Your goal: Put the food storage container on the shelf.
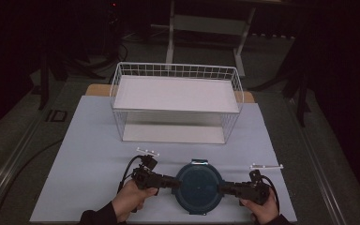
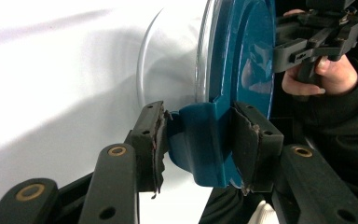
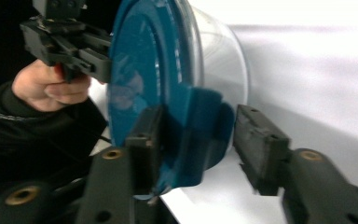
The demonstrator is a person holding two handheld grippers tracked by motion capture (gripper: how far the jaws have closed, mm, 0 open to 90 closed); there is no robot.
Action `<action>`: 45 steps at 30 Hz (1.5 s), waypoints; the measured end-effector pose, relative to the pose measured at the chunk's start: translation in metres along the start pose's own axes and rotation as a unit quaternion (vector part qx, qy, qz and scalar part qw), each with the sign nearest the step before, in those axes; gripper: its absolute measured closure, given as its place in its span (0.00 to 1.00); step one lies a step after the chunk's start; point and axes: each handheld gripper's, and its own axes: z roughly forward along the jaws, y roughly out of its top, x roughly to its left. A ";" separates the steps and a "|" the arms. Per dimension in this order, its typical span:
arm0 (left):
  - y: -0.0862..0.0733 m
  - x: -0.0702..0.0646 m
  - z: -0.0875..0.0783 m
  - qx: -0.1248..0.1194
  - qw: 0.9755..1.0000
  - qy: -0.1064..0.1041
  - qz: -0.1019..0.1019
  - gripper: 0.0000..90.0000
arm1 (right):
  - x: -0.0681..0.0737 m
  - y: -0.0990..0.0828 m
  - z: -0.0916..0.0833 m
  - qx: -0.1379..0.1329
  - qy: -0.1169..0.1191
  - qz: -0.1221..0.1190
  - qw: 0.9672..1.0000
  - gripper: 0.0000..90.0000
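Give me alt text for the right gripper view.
A blue lid on a clear round container lies on a white table. The right hand-held gripper has its jaws around the lid's side latch, one pad touching, the other apart. The left hand-held gripper is at the far rim.

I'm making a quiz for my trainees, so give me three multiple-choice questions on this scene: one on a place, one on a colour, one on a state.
1. Where does the container stand?
A. on the table, in front of the wire rack
B. inside the rack
C. on the floor

2. What colour is its lid?
A. red
B. white
C. blue

3. How is the lid placed?
A. lying apart on the table
B. seated on the clear bowl
C. hanging from the rack

Answers:
1. A: the high view shows it on the table, on the person's side of the rack.
2. C: it is blue in every view.
3. B: both gripper views show it on the bowl.
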 end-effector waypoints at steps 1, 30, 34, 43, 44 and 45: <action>0.000 0.000 0.000 0.000 1.000 0.000 0.000 0.63 | 0.000 0.000 0.000 0.002 0.000 0.001 1.000 0.61; -0.002 -0.012 -0.006 -0.036 0.999 0.016 0.011 0.63 | 0.018 0.009 -0.009 -0.027 -0.016 -0.004 0.999 0.64; 0.004 -0.013 -0.014 -0.041 0.999 0.026 0.022 0.63 | 0.022 0.017 -0.007 -0.029 -0.016 -0.017 0.999 0.64; 0.017 -0.005 -0.034 -0.073 0.995 0.049 0.035 0.63 | 0.024 0.043 0.009 -0.038 -0.012 -0.041 0.998 0.64; 0.018 -0.004 -0.036 -0.078 0.995 0.050 0.036 0.63 | 0.025 0.046 0.011 -0.039 -0.010 -0.044 0.998 0.64; 0.020 -0.003 -0.039 -0.082 0.995 0.052 0.038 0.62 | 0.026 0.048 0.013 -0.042 -0.009 -0.048 0.998 0.64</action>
